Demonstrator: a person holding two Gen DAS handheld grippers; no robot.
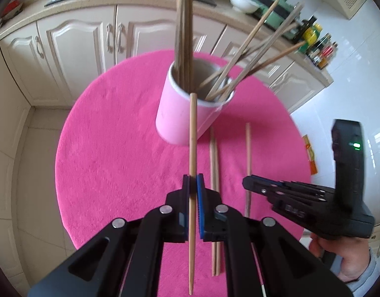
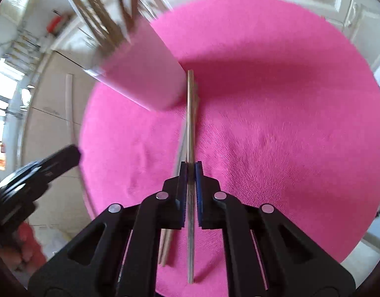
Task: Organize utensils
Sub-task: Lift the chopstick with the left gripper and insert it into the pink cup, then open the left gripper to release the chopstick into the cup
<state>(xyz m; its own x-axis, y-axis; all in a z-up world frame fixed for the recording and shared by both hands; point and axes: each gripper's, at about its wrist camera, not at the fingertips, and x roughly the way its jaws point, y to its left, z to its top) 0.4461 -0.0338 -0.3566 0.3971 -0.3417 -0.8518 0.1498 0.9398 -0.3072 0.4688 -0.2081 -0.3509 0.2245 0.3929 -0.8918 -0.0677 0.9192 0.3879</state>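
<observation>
A pink cylindrical holder stands on the round pink mat with several wooden chopsticks leaning in it. My left gripper is shut on one chopstick, held above the mat with its tip near the holder's rim. A pair of chopsticks and a single one lie on the mat to its right. My right gripper is shut on a chopstick low over the mat, just right of the holder. It also shows in the left wrist view.
Cream kitchen cabinets and a countertop stand behind the mat. A white bowl, a green appliance and several bottles sit on the counter at right. White tiled floor surrounds the mat. More chopsticks lie under the right gripper.
</observation>
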